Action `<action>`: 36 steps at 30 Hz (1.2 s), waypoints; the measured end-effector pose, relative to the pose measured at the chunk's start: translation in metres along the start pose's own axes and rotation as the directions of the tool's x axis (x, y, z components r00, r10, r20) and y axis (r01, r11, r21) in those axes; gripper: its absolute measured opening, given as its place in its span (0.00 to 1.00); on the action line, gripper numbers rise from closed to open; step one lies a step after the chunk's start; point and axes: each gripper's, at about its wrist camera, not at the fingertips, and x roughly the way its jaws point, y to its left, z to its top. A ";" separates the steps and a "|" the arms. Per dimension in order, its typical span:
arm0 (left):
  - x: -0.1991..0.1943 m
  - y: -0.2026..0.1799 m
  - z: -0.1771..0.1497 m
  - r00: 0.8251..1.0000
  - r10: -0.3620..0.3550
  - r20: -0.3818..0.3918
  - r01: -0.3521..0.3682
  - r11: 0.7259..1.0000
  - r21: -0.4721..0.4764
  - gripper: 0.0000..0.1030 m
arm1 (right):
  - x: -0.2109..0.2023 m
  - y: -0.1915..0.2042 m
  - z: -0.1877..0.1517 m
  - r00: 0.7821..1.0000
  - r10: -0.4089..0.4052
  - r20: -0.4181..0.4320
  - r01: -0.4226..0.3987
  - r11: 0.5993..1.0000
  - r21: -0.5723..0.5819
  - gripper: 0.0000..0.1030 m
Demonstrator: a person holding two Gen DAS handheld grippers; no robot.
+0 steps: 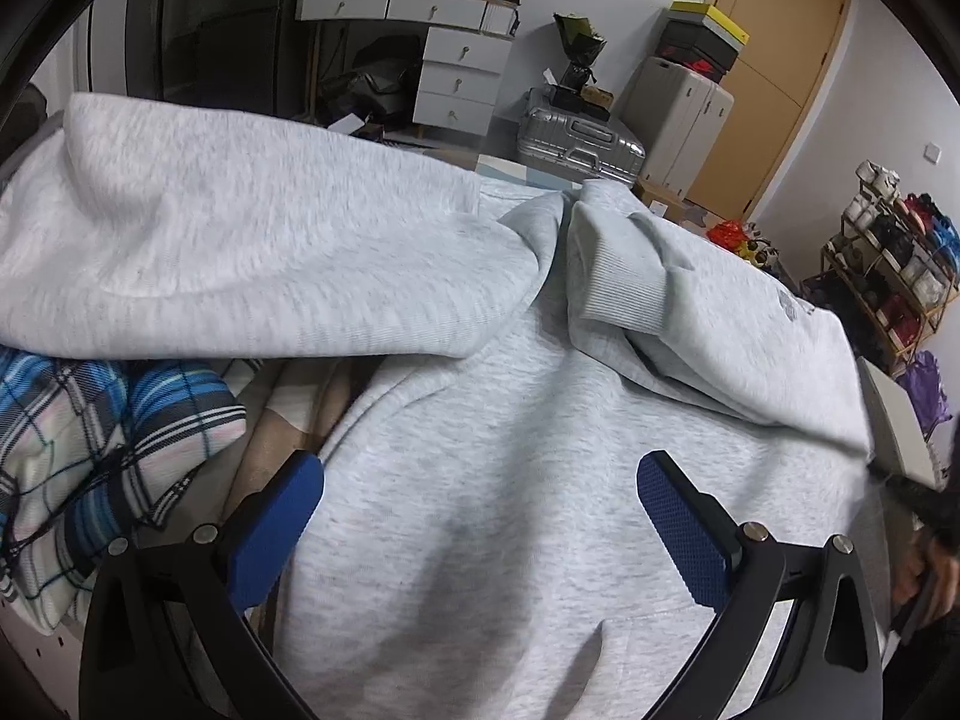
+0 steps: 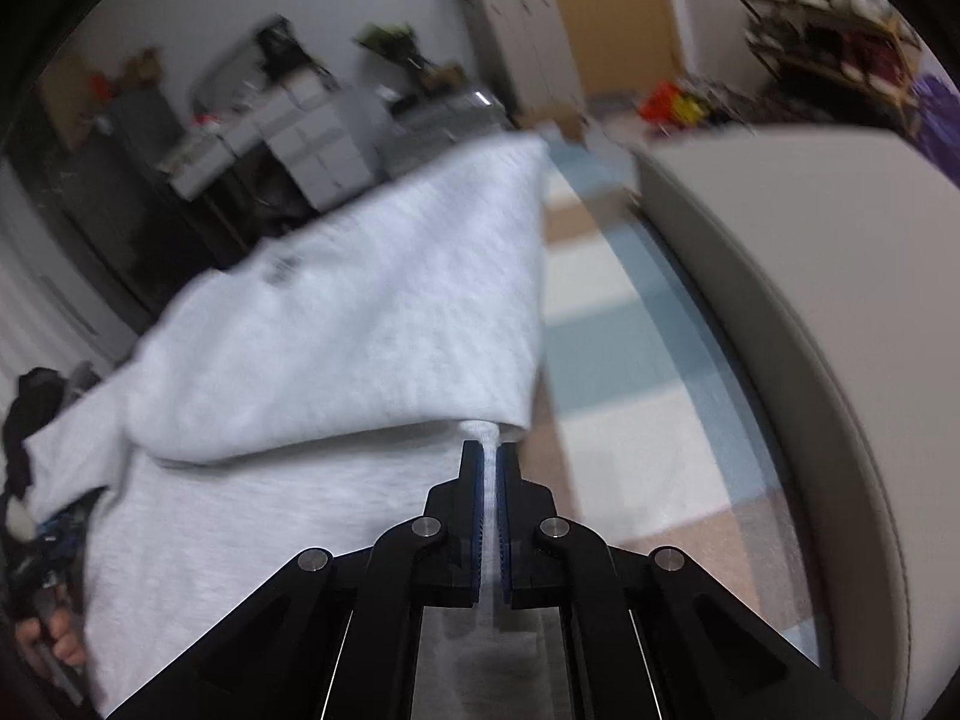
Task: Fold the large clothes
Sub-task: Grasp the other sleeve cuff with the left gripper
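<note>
A light grey hoodie (image 1: 492, 456) lies spread on the bed. Its hood (image 1: 240, 252) lies folded over at the upper left and a sleeve with a ribbed cuff (image 1: 618, 276) lies across the chest. My left gripper (image 1: 480, 480) is open and empty, its blue pads (image 1: 276, 528) hovering just above the hoodie's front. In the right wrist view the hoodie (image 2: 336, 324) is lifted and folded over. My right gripper (image 2: 491, 450) is shut on the hoodie's edge, with grey fabric pinched between its pads.
A blue plaid cloth (image 1: 90, 456) lies at the left of the bed. A beige padded bed frame (image 2: 798, 300) curves along the right. Striped bedding (image 2: 612, 372) shows beside the hoodie. Suitcases (image 1: 576, 138), white drawers (image 1: 456, 72) and a shoe rack (image 1: 894, 258) stand behind.
</note>
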 end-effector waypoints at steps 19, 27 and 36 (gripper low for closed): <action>0.056 -0.052 0.063 0.993 -0.113 0.036 0.106 0.981 0.160 0.99 | -0.063 0.022 -0.014 0.987 0.098 0.129 -0.092 0.995 -0.050 0.55; 0.087 -0.044 0.054 0.991 -0.132 -0.028 0.135 0.980 0.147 0.02 | -0.076 0.022 -0.024 0.986 0.088 0.142 -0.082 0.996 -0.046 0.55; 0.008 0.010 0.038 0.994 -0.097 0.050 0.093 0.993 0.075 0.01 | -0.084 0.031 -0.028 0.981 0.108 0.159 -0.100 0.993 -0.059 0.57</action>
